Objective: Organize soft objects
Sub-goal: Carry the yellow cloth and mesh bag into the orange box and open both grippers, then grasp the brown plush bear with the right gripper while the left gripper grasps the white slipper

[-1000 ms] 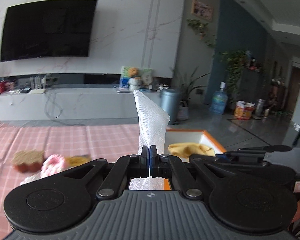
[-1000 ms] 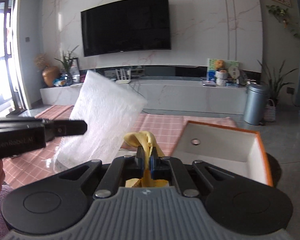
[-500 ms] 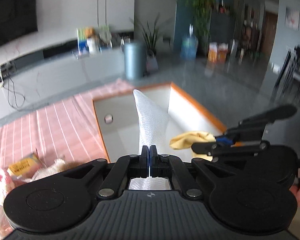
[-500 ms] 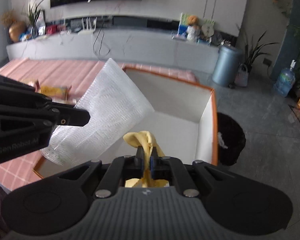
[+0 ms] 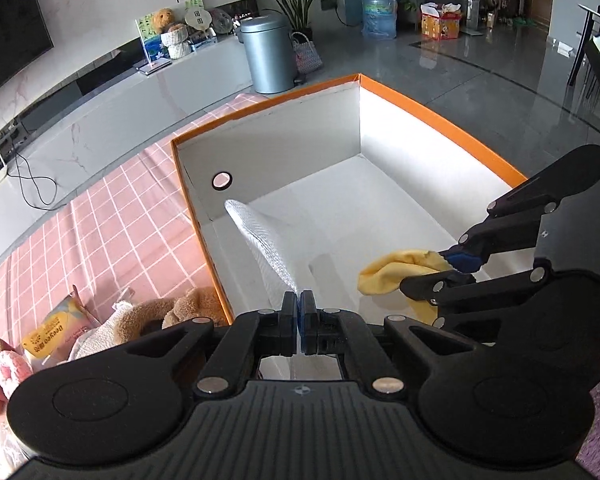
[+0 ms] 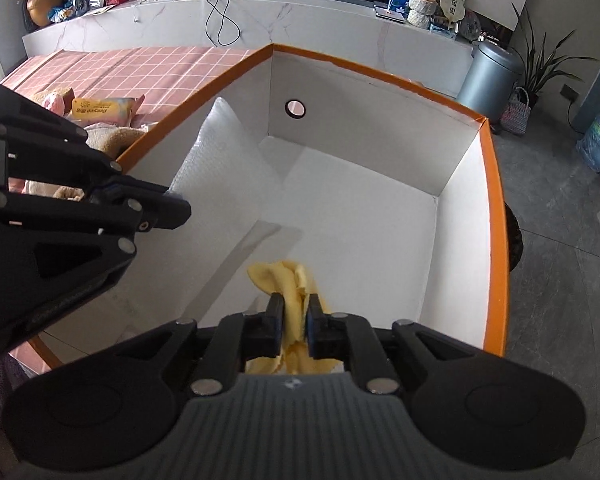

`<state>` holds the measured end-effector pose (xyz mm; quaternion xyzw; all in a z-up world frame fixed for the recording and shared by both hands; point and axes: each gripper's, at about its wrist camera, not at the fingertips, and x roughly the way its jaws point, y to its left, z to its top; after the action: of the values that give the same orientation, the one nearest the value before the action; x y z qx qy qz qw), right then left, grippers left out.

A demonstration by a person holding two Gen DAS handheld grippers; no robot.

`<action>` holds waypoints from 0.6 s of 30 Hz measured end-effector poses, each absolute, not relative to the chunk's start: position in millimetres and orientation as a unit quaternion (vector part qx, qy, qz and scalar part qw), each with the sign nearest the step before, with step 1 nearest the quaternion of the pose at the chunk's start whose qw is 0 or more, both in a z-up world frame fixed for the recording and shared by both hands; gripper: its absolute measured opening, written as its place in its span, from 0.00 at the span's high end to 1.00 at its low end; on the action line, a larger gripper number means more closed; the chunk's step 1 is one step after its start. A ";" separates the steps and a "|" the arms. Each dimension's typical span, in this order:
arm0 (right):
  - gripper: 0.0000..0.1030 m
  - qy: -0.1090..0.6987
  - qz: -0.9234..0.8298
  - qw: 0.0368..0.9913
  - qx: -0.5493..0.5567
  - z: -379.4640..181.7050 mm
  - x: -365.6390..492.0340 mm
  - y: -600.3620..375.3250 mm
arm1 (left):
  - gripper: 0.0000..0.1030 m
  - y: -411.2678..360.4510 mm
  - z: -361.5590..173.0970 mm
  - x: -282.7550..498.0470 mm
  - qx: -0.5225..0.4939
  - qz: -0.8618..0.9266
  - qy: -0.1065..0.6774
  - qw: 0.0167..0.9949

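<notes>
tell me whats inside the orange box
A white bubble-wrap sheet and a yellow cloth hang inside the box; the floor under both hand-held grippers is hidden.

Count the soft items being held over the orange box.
2: white bubble wrap in the left gripper; yellow cloth between the opening jaws of the right gripper.
</notes>
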<state>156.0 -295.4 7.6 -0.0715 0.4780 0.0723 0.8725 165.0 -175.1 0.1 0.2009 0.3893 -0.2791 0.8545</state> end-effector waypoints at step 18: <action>0.40 0.435 0.043 0.892 -0.115 30.6 133.2 -287.9 | 0.57 -157.2 34.6 152.5 0.167 -0.283 0.340 0.881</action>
<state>133.2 -287.9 30.6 -0.1150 0.4347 0.0434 0.8921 152.5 -157.2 34.6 0.1671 0.3404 -0.2829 0.8810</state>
